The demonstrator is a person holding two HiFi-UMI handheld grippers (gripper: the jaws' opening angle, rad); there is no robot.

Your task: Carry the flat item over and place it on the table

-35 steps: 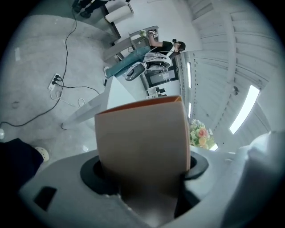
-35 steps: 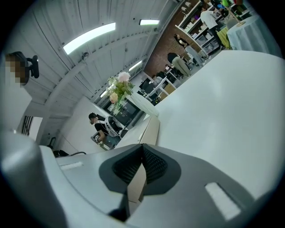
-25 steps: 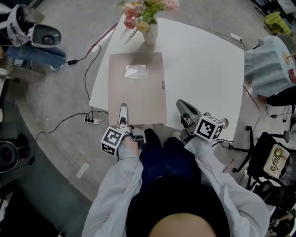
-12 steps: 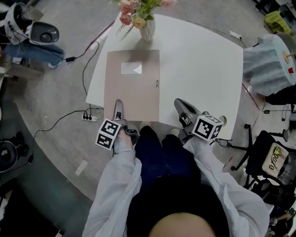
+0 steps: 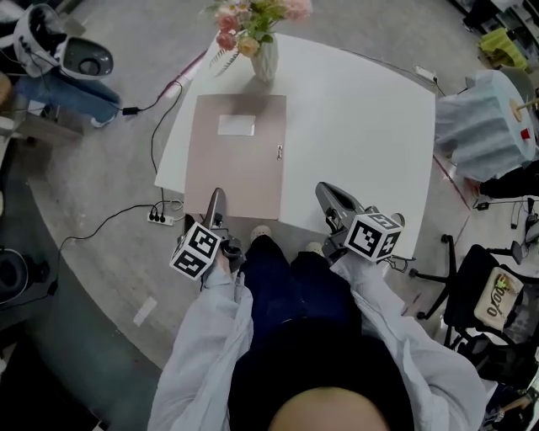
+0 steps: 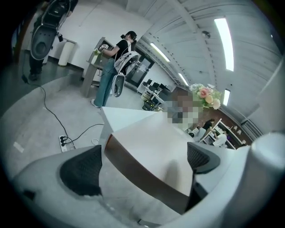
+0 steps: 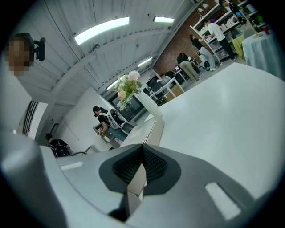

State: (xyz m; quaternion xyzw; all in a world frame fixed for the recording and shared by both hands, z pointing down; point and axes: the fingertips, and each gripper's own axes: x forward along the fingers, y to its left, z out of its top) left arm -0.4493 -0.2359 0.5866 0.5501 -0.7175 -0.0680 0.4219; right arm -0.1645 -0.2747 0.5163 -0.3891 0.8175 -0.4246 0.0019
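Brown flat folder [image 5: 236, 160], pale-labelled, lies by the white table's [image 5: 362, 126] left edge, its near corner overhanging and open surface to its right. The left gripper's [image 6: 141, 168] jaws, just spread wide, straddle that corner without touching it; the right gripper [image 5: 328, 196] is pressed together.

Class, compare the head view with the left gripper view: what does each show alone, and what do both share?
Head view only: the right gripper, the pale label on the flat item, the person's legs. Left gripper view only: ceiling lights, a distant person at a counter. Both: the white table, flowers, power strip, and the left gripper at the flat item's near edge, not gripping it; its jaws have just been opening.
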